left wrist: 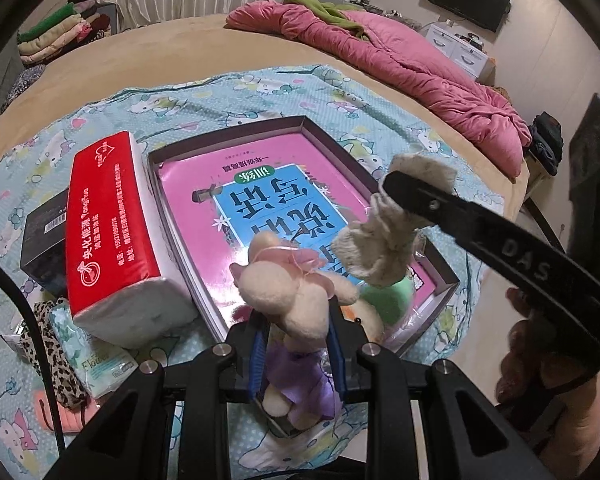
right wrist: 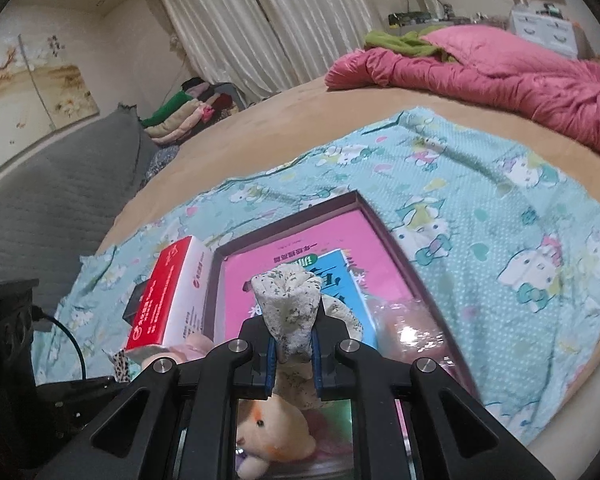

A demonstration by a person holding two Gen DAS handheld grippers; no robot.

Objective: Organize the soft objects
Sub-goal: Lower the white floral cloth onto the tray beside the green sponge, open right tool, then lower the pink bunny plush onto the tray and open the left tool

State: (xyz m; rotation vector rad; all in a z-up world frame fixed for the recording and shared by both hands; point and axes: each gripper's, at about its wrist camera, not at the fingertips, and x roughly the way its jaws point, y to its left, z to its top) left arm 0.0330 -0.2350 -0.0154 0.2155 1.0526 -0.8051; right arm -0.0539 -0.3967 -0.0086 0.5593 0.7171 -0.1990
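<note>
My left gripper (left wrist: 296,340) is shut on a cream plush bear with a pink bow and purple dress (left wrist: 296,296), held over the near edge of a shallow dark box (left wrist: 300,122) that holds a pink and blue book (left wrist: 260,196). My right gripper (right wrist: 294,350) is shut on a speckled off-white cloth toy (right wrist: 290,300); the toy also shows in the left wrist view (left wrist: 380,248), hanging from the right gripper's black finger (left wrist: 420,196) above the box. A peach plush with a green part (right wrist: 268,436) lies under my right gripper.
A red and white tissue pack (left wrist: 112,232) lies left of the box, a black box (left wrist: 44,240) beyond it. A leopard-print strap (left wrist: 56,356) and a small tissue packet (left wrist: 96,364) lie near left. All sit on a Hello Kitty cloth (right wrist: 500,240) on a bed with a pink quilt (right wrist: 500,76).
</note>
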